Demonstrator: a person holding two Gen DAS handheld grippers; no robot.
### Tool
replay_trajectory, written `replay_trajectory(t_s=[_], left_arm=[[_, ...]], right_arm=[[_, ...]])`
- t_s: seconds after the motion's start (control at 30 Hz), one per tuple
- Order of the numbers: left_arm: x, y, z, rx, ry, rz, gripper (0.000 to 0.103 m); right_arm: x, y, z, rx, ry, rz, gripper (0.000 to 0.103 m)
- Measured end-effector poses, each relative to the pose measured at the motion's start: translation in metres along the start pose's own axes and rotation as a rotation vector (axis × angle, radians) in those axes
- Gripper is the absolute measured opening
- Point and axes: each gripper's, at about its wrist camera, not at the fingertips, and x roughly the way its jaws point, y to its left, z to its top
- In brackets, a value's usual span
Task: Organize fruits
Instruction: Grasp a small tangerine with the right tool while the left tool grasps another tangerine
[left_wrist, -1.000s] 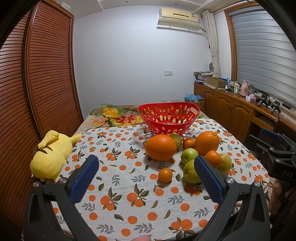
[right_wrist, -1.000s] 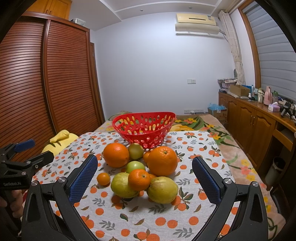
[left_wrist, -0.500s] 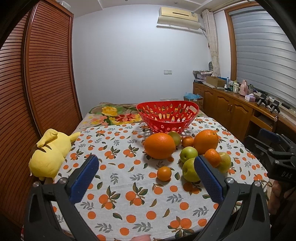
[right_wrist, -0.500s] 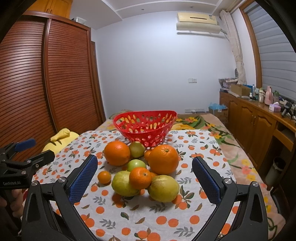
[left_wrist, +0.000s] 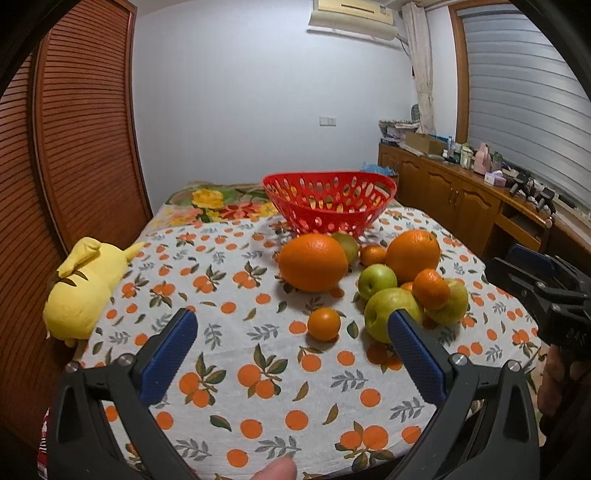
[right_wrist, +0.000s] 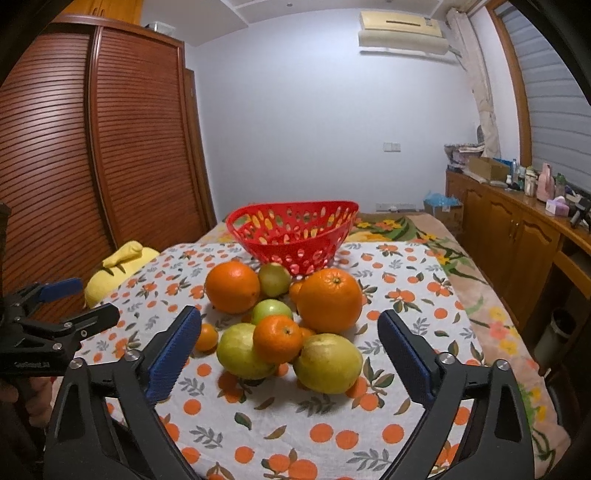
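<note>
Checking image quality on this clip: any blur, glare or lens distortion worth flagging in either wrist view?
Left wrist view: strong fisheye bending of the wardrobe slats, dark vignette corners, fruit sharp, a blurred fingertip at the bottom edge. Right wrist view: same barrel distortion and vignette, even indoor light, soft shadows under the fruit pile, no glare on the red basket.

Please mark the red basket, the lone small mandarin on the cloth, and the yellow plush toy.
red basket (right_wrist: 284, 242), right wrist view, on its perforated front wall.
small mandarin (left_wrist: 324, 324), left wrist view, on the middle of its peel.
yellow plush toy (left_wrist: 83, 291), left wrist view, on its body.
</note>
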Motion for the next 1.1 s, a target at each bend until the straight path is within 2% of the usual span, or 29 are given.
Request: replay_trajectory(t_s=[0.07, 0.13, 0.37, 0.93, 1.1], left_arm=[[0.006, 0.000, -0.002, 0.003, 0.015, -0.006, 0.103], [0.013, 0.000, -0.005, 0.005, 0.031, -0.014, 0.103], [0.033, 0.004, -0.008, 0.006, 0.079, -0.048, 0.103], [0.070, 0.010, -0.013, -0.014, 0.160, -0.104, 0.103], [0.074, 0.010, -0.014, -0.014, 0.168, -0.111, 0.103]], right_arm=[[0.006, -0.003, -0.002, 0.002, 0.021, 0.019, 0.087], [0.014, -0.005, -0.003, -0.001, 0.045, 0.034, 0.077], [0.042, -0.007, -0.007, -0.020, 0.120, 0.097, 0.060], [0.081, -0.005, -0.005, -0.078, 0.235, 0.144, 0.056], [0.083, -0.004, -0.005, -0.079, 0.241, 0.149, 0.053]])
